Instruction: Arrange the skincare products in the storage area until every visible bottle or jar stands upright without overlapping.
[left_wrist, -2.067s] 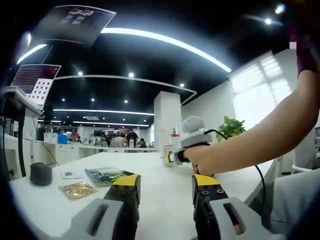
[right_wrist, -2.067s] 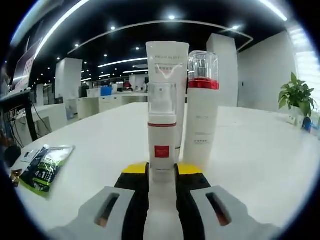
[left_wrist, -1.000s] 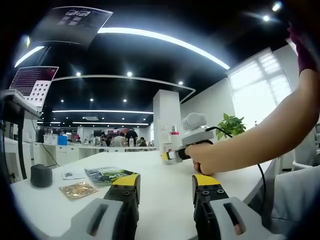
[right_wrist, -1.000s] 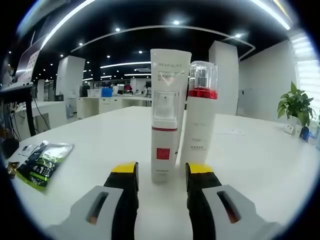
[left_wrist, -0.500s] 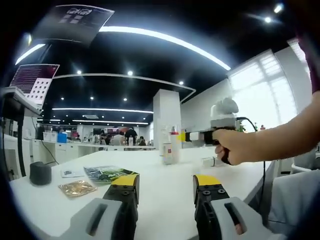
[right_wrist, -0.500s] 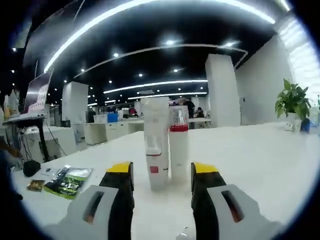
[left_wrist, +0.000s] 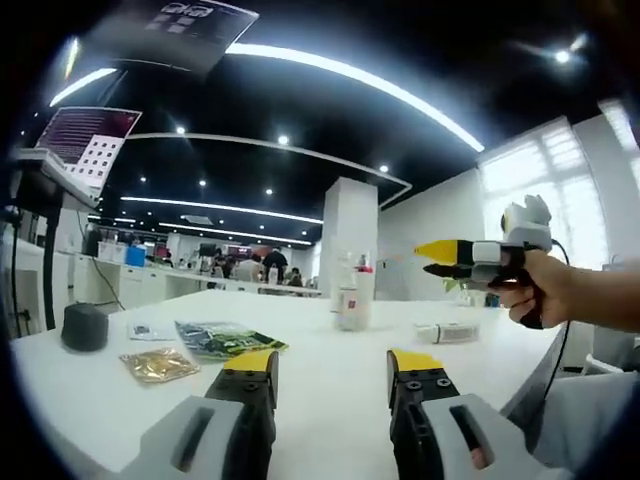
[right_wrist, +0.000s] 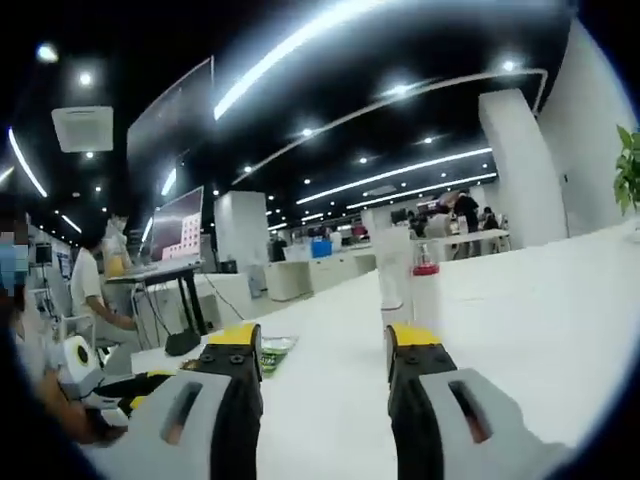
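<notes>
Both grippers, left (left_wrist: 330, 378) and right (right_wrist: 322, 350), jaws apart, gripping nothing; white bottles (left_wrist: 349, 297) upright together on desk (left_wrist: 320, 350); tube (left_wrist: 448, 332) lying flat nearby.

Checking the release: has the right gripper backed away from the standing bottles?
Yes. In the left gripper view the right gripper has pulled back to the right, away from the bottles, and hangs open.

No lettering is legible on the bottles (left_wrist: 349, 296); the green packet's (left_wrist: 226, 339) print blurs.
</notes>
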